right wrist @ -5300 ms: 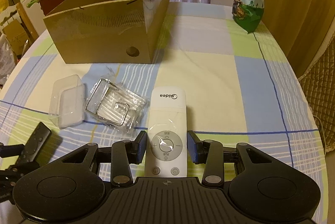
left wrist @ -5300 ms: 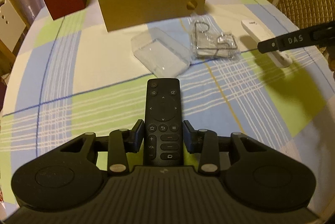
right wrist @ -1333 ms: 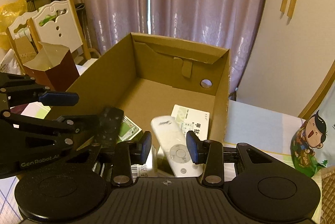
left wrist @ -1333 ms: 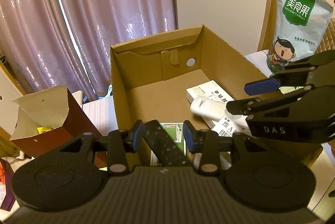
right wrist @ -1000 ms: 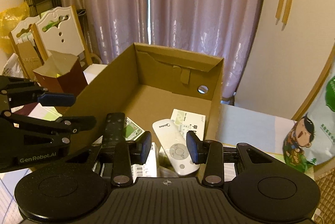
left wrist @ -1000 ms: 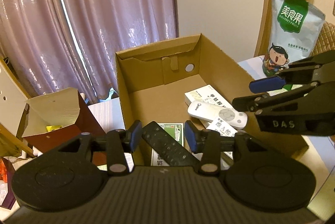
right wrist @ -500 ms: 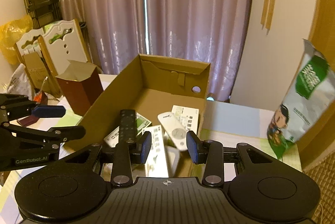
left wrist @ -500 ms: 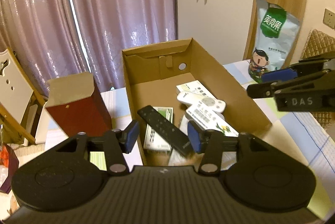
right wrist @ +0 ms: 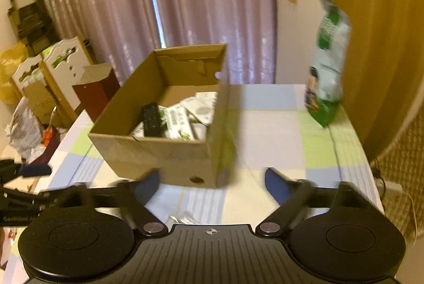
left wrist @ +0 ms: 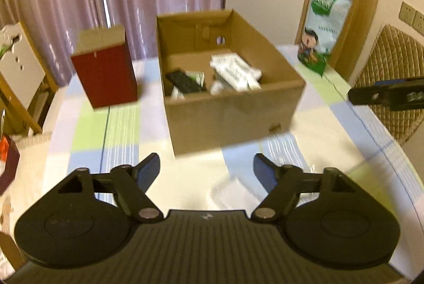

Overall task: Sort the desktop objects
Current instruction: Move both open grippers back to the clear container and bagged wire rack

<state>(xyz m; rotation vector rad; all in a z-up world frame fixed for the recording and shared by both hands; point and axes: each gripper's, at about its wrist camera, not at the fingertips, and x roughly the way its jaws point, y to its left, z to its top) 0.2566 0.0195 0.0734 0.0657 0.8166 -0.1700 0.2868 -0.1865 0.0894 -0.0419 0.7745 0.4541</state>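
The open cardboard box (left wrist: 233, 109) (right wrist: 164, 154) stands mid-table. Inside it lie the black remote (left wrist: 184, 82) (right wrist: 151, 119), the white remote (right wrist: 200, 107) and several white and green packets (left wrist: 234, 73). My left gripper (left wrist: 206, 168) is open and empty, hanging above the table in front of the box. Over the table on the box's right side, my right gripper (right wrist: 212, 182) is open and empty too. A clear plastic case (left wrist: 233, 193) lies on the cloth just ahead of the left gripper. Part of a crinkled clear wrapper (right wrist: 182, 217) shows below the right gripper.
A dark red paper bag (left wrist: 106, 74) (right wrist: 92, 93) stands left of the box. A green and white snack bag (left wrist: 322, 29) (right wrist: 327, 64) stands at the far right of the checked tablecloth (left wrist: 111, 130). A padded chair (left wrist: 389, 66) is at the right, white chairs (right wrist: 58, 64) at the left.
Both remotes were dropped into the box. Both grippers have since pulled back and lowered away from it, and their jaws have opened wider.
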